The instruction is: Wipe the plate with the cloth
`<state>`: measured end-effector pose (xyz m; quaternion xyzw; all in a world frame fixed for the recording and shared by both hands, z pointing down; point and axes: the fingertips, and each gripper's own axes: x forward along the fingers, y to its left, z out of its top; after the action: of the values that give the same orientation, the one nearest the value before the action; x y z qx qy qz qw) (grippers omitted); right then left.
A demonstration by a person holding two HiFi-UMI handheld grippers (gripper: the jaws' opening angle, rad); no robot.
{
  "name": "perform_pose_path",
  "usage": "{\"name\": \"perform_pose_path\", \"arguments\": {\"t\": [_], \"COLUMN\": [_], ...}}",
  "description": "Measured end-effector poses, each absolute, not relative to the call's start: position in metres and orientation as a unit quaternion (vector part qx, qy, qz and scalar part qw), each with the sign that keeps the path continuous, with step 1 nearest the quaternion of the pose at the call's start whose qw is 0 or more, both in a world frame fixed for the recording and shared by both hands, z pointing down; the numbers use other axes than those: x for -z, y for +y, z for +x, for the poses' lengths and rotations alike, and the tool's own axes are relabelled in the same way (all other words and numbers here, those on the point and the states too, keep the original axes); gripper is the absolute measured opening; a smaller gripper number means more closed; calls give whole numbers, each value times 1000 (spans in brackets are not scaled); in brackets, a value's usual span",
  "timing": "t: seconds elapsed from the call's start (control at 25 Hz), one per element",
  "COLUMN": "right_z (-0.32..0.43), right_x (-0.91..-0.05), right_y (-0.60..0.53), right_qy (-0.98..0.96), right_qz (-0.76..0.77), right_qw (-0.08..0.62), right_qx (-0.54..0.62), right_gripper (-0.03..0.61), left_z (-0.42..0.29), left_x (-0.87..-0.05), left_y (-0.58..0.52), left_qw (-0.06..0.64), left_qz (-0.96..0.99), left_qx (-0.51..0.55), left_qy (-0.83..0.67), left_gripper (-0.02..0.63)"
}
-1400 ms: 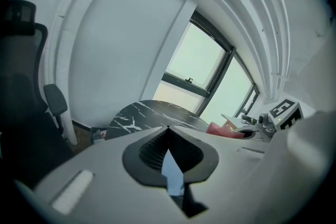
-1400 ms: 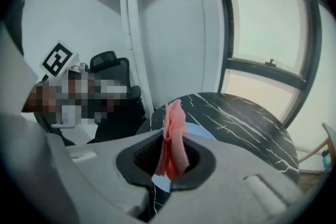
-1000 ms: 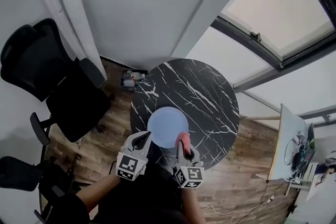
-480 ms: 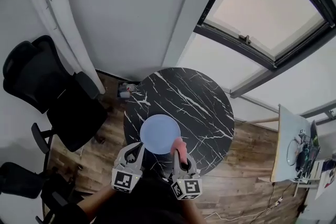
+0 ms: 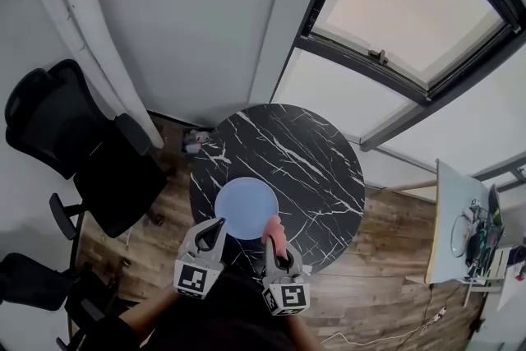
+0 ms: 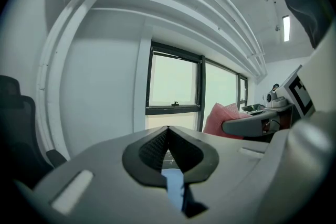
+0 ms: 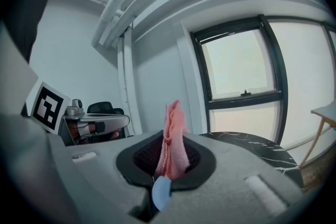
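Observation:
A light blue plate [image 5: 245, 206] lies on the near left part of the round black marble table [image 5: 308, 168]. My right gripper [image 5: 272, 237] hovers at the plate's near right rim, shut on a pink cloth [image 5: 273, 226] that sticks out past its tips. The right gripper view shows the cloth [image 7: 172, 139] bunched upright between the pads. My left gripper [image 5: 218, 226] hangs at the plate's near left rim, shut with nothing in it. In the left gripper view its tips [image 6: 168, 131] meet, and a strip of the plate [image 6: 174, 186] shows below them.
Black office chairs [image 5: 70, 136] stand left of the table. Small items [image 5: 196, 141] lie on the wooden floor by the wall. A white desk [image 5: 456, 226] with gear stands at the right. A large window [image 5: 411, 4] lies beyond the table.
Both grippers have lifted a little above the table, the right one still holding the cloth. The plate has stayed in place. The head view has tilted slightly.

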<state>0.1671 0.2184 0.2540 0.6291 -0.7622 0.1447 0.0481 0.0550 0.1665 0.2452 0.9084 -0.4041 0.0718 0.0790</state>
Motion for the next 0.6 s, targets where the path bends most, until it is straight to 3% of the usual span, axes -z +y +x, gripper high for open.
{"name": "perform_pose_path", "arguments": {"t": [0.6], "right_z": [163], "right_x": [-259], "right_y": [211], "right_qy": [-771], "right_qz": [615], "right_qw": [58], "right_qx": [-158], "right_gripper": [17], "left_z": [57], "left_x": [-259], "left_y": [159], "left_qw": [92], "left_qz": [907], "left_qx": [-87], "left_qy": [-401], "left_gripper": [2]}}
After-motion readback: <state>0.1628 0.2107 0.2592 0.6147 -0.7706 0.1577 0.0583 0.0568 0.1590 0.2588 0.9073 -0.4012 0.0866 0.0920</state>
